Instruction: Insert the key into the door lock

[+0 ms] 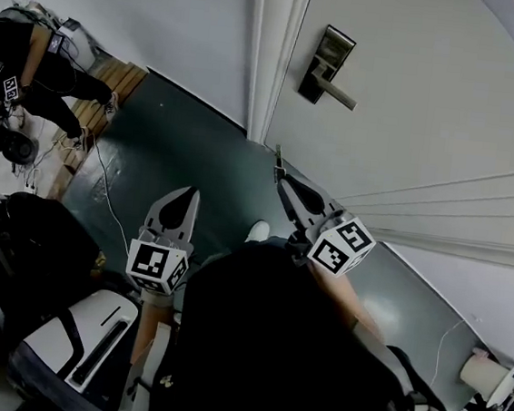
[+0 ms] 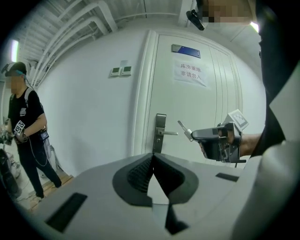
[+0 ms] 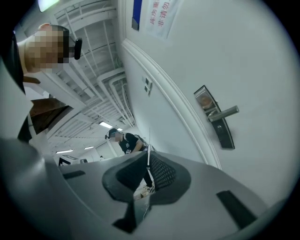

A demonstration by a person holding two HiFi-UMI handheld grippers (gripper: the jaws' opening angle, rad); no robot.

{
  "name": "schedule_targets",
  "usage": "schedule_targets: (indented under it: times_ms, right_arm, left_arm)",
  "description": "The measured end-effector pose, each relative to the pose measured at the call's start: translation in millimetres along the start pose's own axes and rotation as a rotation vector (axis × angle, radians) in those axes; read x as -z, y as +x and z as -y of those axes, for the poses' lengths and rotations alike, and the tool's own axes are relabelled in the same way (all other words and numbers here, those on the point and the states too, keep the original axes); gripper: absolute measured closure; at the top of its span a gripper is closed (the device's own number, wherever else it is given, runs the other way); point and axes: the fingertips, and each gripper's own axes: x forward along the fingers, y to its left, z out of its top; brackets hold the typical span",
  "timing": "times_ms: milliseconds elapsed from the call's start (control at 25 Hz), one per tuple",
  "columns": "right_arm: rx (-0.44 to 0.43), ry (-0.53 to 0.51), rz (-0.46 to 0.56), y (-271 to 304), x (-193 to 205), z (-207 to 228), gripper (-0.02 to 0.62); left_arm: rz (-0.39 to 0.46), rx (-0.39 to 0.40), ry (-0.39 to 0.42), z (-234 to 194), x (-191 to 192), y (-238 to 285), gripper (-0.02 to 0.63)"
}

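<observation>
The right gripper (image 1: 284, 185) is clenched on the key (image 1: 280, 162), a thin flat metal blade that comes out from between its dark ribbed pads. The key is apart from the door lock (image 1: 326, 66), on the side where the lever points. The lock is a long rectangular plate of dull metal with a straight lever handle, set on a smooth white door (image 1: 414, 98). The left gripper (image 1: 183, 197) is pressed closed on nothing, farther from the lock.
</observation>
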Motion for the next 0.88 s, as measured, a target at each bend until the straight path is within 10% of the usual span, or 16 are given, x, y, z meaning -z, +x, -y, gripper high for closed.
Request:
schedule_targets:
  times_ms: [880]
  right_arm:
    - [0.273,0.383,0.167,13,-27,144,0.563]
  left_arm:
    - [-0.069,0.366,0.115,-12,-49,189,0.598]
